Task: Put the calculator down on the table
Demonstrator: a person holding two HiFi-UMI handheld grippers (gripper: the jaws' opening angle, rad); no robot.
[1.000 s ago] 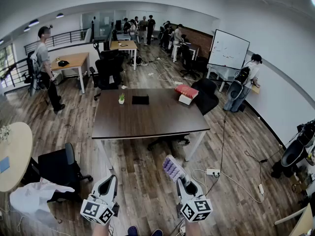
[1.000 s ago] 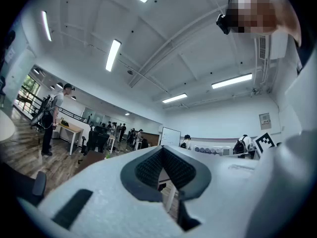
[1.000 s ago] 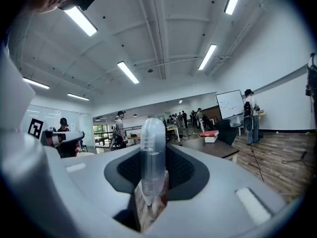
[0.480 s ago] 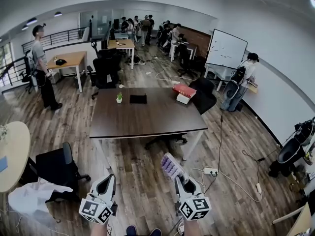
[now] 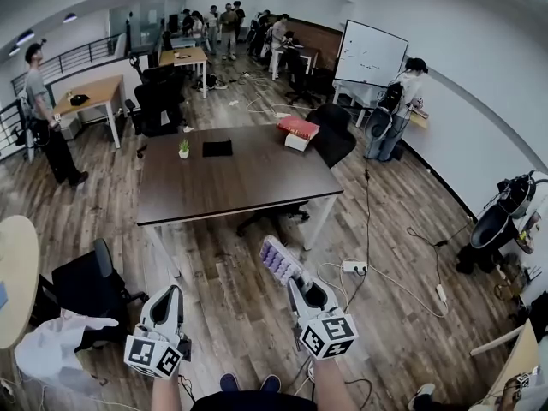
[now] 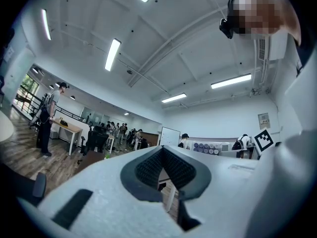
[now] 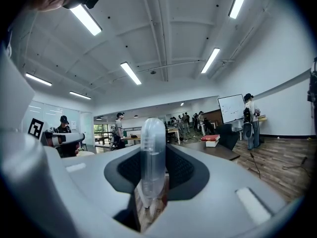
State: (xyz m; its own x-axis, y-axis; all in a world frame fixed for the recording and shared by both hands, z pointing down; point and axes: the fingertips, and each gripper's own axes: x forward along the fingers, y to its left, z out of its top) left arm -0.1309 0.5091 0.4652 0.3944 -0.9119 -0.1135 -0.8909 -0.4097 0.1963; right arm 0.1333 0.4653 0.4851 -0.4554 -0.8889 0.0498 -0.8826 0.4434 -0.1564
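In the head view my right gripper (image 5: pixel 299 286) is shut on the calculator (image 5: pixel 281 263), a white slab with purple keys that sticks out forward and to the left over the wood floor. The right gripper view shows the calculator (image 7: pixel 152 155) edge-on, pinched between the dark pads. The dark brown table (image 5: pixel 248 197) stands ahead of both grippers, well apart from them. My left gripper (image 5: pixel 168 301) hangs at the lower left, its jaws together with nothing between them; in the left gripper view its fingertips (image 6: pixel 148 166) meet.
On the table's far side are a small potted plant (image 5: pixel 183 147), a flat black item (image 5: pixel 217 148) and a red book on a white box (image 5: pixel 297 130). A power strip (image 5: pixel 354 267) and cables lie right of the table. A black chair (image 5: pixel 83 286) stands left. People stand farther back.
The head view has swung, so the table and room sit further left and slightly higher in frame. Both grippers keep their pose, and the calculator stays in the right one.
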